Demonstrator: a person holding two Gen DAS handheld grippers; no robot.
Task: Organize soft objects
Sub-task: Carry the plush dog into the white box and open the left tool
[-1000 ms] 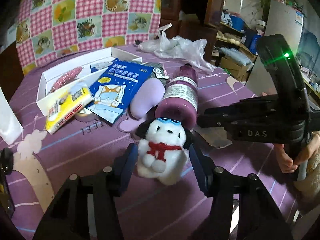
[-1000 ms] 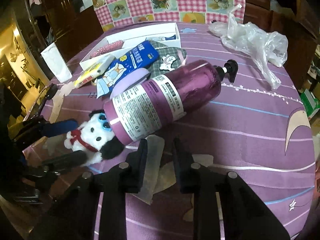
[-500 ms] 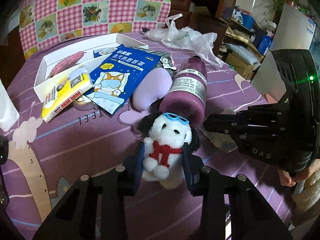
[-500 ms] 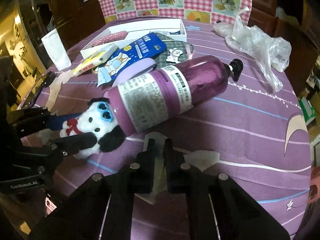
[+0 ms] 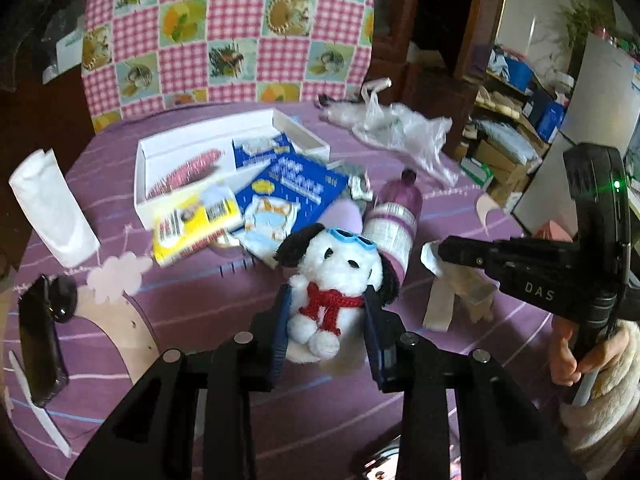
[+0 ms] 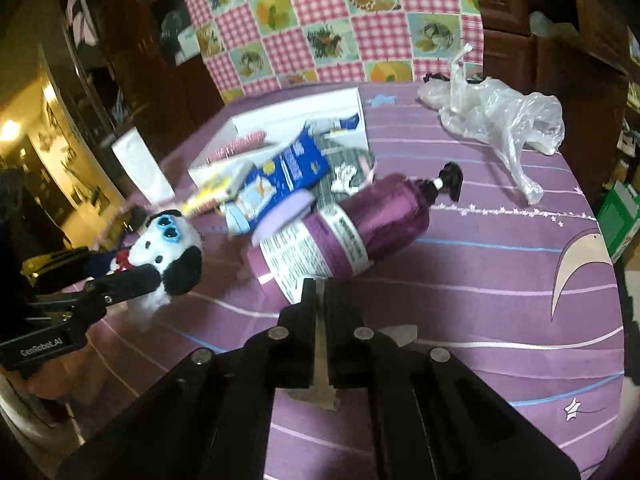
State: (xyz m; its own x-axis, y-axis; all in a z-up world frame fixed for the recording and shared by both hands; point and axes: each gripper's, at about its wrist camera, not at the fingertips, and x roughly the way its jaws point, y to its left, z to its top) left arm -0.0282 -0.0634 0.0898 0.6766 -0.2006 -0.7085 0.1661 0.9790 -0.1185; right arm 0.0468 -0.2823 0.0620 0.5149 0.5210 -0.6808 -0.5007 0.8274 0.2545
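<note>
A white plush dog [image 5: 340, 276] with black ears, blue goggles and a red scarf hangs just above the purple tablecloth [image 5: 200, 308]. My left gripper [image 5: 328, 300] is shut on its body, one pad on each side. In the right wrist view the plush dog [image 6: 168, 248] sits at the left, held by the left gripper [image 6: 124, 268]. My right gripper [image 6: 320, 286] is shut on a thin pale strip [image 6: 320, 344] that runs back between its fingers. In the left wrist view the pale strip [image 5: 438, 304] dangles from the right gripper [image 5: 440, 250].
A purple pump bottle [image 6: 360, 228] lies on its side behind both grippers. Beside it are a lilac pad [image 6: 288, 208], a blue packet [image 5: 288, 196], a yellow packet [image 5: 192, 228] and a white box [image 5: 208, 152]. A clear plastic bag [image 6: 500, 116] lies far right; a black phone [image 5: 40, 332] at left.
The left jaws closed on the plush dog and lifted it off the cloth. The right jaws closed on the pale strip and raised it too.
</note>
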